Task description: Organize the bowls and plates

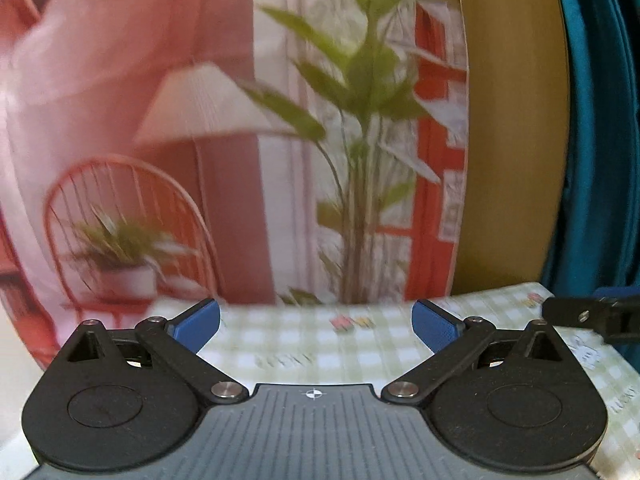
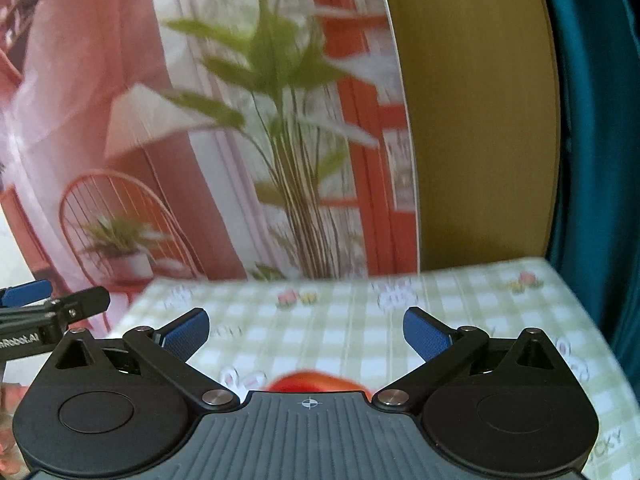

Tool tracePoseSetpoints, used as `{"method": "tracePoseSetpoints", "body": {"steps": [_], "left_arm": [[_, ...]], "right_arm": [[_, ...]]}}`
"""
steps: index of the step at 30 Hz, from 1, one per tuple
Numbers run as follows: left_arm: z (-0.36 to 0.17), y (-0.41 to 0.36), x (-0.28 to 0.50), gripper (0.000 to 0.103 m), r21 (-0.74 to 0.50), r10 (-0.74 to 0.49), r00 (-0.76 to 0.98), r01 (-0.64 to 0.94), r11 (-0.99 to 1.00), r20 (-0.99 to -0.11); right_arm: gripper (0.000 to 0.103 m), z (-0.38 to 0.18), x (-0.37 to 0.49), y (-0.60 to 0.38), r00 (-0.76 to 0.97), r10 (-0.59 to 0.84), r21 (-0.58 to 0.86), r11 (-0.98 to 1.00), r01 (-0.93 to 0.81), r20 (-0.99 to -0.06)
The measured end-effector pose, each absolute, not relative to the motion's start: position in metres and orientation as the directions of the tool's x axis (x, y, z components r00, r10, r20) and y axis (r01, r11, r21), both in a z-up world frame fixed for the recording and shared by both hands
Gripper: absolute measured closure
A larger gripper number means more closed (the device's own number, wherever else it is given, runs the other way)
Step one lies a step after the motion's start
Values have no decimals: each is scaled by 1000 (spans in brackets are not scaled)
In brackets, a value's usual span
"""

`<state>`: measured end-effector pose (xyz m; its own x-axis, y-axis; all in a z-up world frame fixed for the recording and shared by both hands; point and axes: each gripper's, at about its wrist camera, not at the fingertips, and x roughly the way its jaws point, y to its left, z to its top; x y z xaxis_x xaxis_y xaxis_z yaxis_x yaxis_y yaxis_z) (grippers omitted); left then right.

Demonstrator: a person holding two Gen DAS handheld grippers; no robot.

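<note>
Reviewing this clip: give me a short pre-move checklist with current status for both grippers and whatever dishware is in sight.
1. Left gripper open, nothing between its fingers: ok.
2. Right gripper open, nothing held: ok.
3. Target dish in sight: cannot tell; only a blurred red object shows at the right gripper's base, half hidden.
4. Plates or bowls visible to the left wrist view: not ok; only the checked tablecloth shows.
5. Grippers apart from each other: ok; the right one sits at the left view's edge.
6. Image sharpness: not ok, motion blur.

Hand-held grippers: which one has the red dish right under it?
The right hand-held gripper: a blurred red object peeks out just ahead of its body. The left hand-held gripper shows only the checked tablecloth.
</note>
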<state>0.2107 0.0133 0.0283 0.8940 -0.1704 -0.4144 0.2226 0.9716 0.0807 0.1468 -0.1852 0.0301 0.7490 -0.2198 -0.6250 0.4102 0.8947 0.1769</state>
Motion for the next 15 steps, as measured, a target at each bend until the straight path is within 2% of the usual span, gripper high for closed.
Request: {"method": "tracePoseSetpoints", "body": {"steps": [3, 7, 15], "left_arm": [[51, 13, 204, 0, 110, -159, 916, 213, 971, -368], [78, 19, 195, 0, 87, -174, 930, 212, 973, -322], [105, 25, 178, 0, 46, -176, 941, 197, 979, -288]], "right_arm": [[0, 54, 148, -182, 774, -235, 164, 902, 399, -588], [0, 80, 148, -177, 801, -242, 157, 910, 383, -547], [0, 106, 146, -161, 824, -244, 136, 924, 358, -511]]}}
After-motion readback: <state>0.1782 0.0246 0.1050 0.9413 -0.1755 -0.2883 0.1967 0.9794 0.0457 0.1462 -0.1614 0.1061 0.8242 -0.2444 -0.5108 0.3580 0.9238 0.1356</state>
